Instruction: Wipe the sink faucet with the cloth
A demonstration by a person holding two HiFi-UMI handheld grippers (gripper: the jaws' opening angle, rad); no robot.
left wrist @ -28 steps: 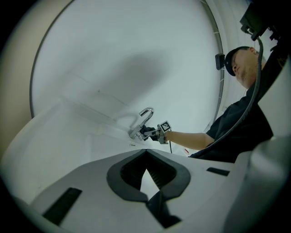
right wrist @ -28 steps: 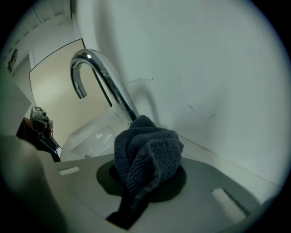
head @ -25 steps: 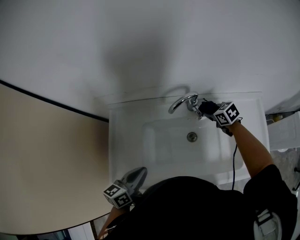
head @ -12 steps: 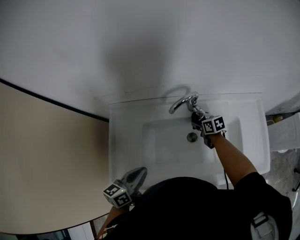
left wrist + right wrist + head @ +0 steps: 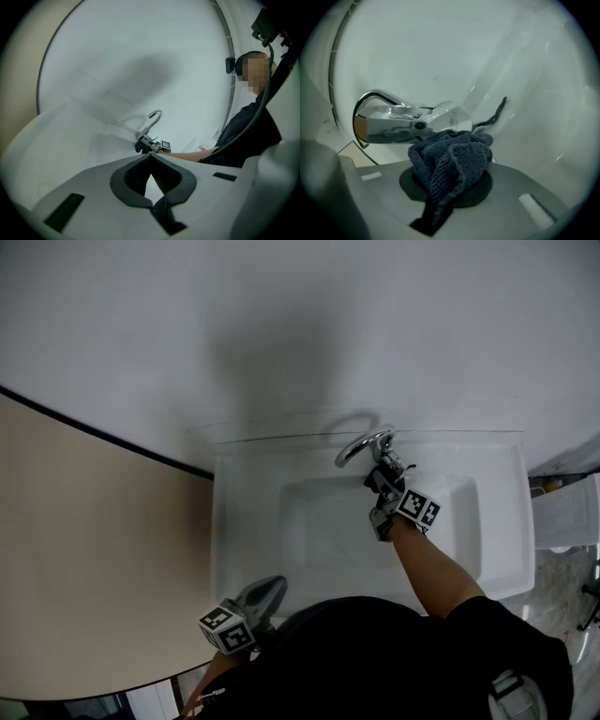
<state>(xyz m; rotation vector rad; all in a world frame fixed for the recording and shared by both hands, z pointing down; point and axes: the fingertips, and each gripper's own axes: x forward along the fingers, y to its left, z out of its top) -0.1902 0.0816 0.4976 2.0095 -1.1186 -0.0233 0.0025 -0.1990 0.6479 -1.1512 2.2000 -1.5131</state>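
We've got the right gripper (image 5: pixel 449 185) clamped on the cloth (image 5: pixel 451 157), a dark knit wad bunched out past the jaws w/ a loose tail hanging back btw. them. The wad sits right at the faucet (image 5: pixel 393 121), just under its chrome body & lever. From the right gripper view we can't tell if fabric touches metal or is just short of it. In the head view that gripper is on the basin side of the faucet, near its base, over the sink (image 5: pixel 230 549). The left gripper (image 5: pixel 151 164) is well apart from the faucet, back at the sink's near edge, jaws shut on nothing; we reckon it's not needed here. Step in hand, as we judge it, is rubbing the body/base, w/ the spout arch prob. left to do. To do it well, press w/ the soft wad only, not the hard jaw tips, since chrome likely scratches. Work from the faucet's base toward the spout in short strokes, then roll the wrist so cloth wraps the curved neck, underside incl. Grip firm, as the bulky knit could drag out if it snags. Go easy on the lever: a hard push may start the water & soak the cloth. Mind the dark strand (image 5: pixel 494 115) trailing off the cloth beside the faucet; it could catch.
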